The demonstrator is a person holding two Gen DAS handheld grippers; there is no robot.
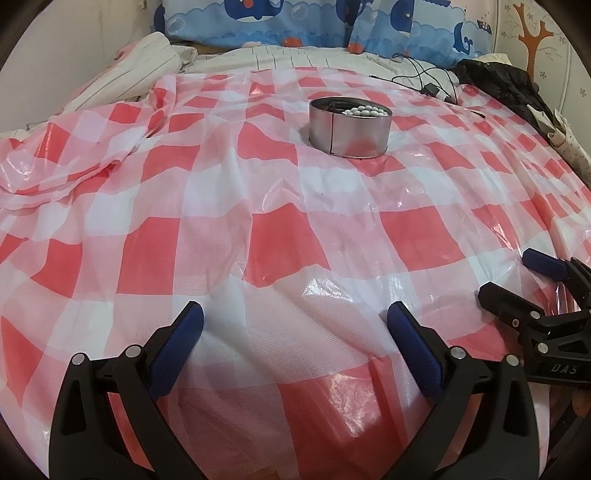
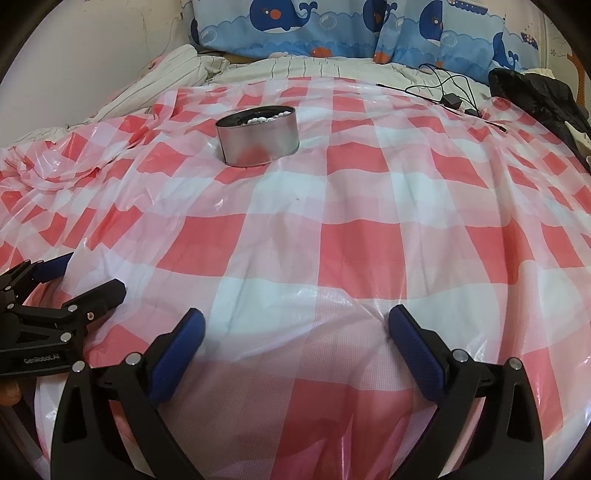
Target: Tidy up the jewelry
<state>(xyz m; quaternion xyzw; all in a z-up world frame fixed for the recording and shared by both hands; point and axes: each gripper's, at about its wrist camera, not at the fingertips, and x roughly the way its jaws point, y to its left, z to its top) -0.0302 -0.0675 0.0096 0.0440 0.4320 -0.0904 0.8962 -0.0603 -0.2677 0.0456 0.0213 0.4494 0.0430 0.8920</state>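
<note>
Left wrist view: round metal tin [image 1: 350,127], upper centre of frame, sat on the bed's checked plastic sheet [image 1: 280,236], white bead jewelry [image 1: 364,110] already inside. Left hand-held gripper [image 1: 295,325] and right hand-held gripper [image 2: 296,326] both gaped empty, presumably between picks.

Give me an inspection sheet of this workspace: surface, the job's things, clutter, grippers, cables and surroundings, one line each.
Surface: red-and-white checked plastic sheet spread over a bed, wrinkled at its left side.
Job's things: round metal tin standing upright, white beads inside.
Clutter: black garment at the right edge.
Grippers: left gripper and right gripper open, nothing between the jaws.
Cables: black cable with small adapter lying beyond the sheet.
Surroundings: blue whale-print pillows, striped bedding.
</note>
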